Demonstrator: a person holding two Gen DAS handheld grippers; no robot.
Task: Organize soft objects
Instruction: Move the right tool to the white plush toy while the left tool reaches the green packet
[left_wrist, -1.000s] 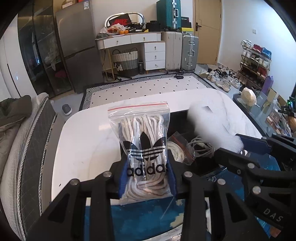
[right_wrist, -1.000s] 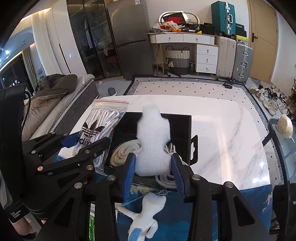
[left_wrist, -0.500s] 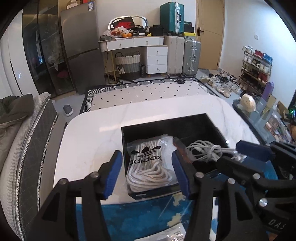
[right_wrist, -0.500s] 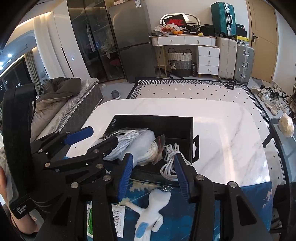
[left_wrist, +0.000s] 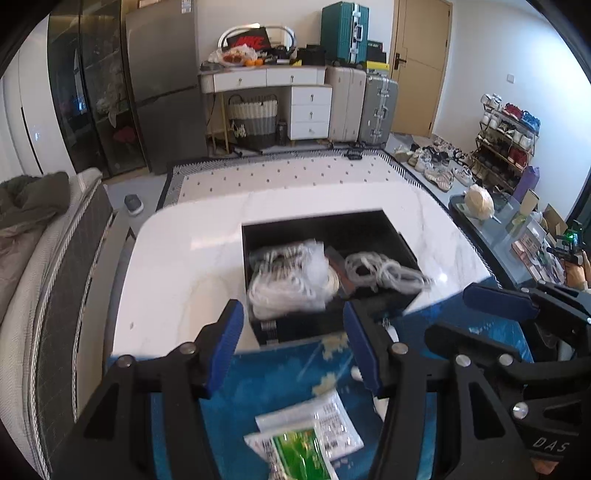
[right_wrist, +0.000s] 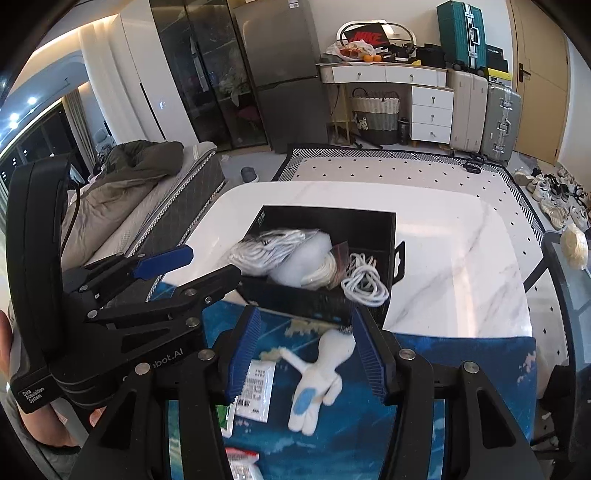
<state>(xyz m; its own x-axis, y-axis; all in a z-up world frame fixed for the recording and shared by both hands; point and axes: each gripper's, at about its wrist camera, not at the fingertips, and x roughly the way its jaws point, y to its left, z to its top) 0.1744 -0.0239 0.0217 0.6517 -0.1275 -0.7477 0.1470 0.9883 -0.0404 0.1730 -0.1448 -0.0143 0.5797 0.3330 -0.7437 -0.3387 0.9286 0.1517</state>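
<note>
A black box (left_wrist: 321, 221) (right_wrist: 325, 218) stands on the white marble table (left_wrist: 184, 258). In it lie a bag of white laces (left_wrist: 284, 284) (right_wrist: 266, 251), a white foam piece (right_wrist: 310, 258) and a coil of white cable (left_wrist: 384, 269) (right_wrist: 364, 282). My left gripper (left_wrist: 291, 328) hangs open before the box's near wall, nothing between its pads. My right gripper (right_wrist: 306, 325) has its jaws opening, empty, above a white plush toy (right_wrist: 317, 376) with a blue patch on the blue mat (right_wrist: 443, 362). White and green packets (left_wrist: 314, 424) lie on the mat under the left gripper.
A white labelled packet (right_wrist: 255, 387) lies left of the plush toy. A sofa with a dark coat (right_wrist: 140, 173) runs along the table's left side. A dark glass side table (left_wrist: 517, 229) with clutter stands to the right. A person's hand (right_wrist: 44, 424) holds the left gripper.
The left gripper let go of the bag of laces and the right let go of the white foam piece, both into the box. Both grippers drew back and up with their jaws wider.
</note>
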